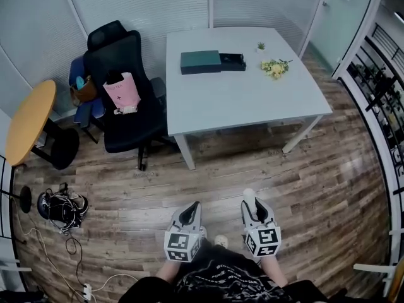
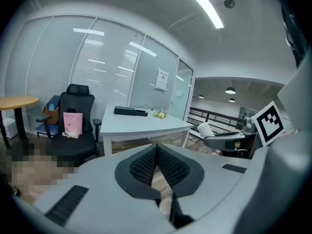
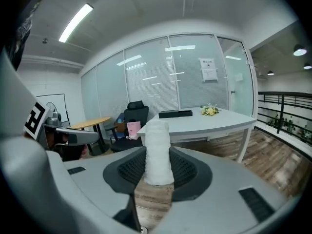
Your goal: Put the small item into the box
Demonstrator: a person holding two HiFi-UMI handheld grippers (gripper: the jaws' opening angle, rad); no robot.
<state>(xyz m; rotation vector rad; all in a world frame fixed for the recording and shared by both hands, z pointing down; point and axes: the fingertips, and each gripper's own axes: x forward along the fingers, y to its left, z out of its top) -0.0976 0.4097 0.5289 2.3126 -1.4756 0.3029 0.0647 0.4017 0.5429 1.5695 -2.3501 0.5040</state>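
Gripping a white roll [image 3: 157, 145], right gripper [image 3: 157, 155], left gripper [image 2: 157, 149] closed empty, distant box [image 1: 201, 62] interior unclear

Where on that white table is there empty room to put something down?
The whole near half of the table, in front of the dark box and the yellow flowers, is bare. So is the strip left of the box. The far side is crowded: the box, a black tray against it, a small plant and the flowers.
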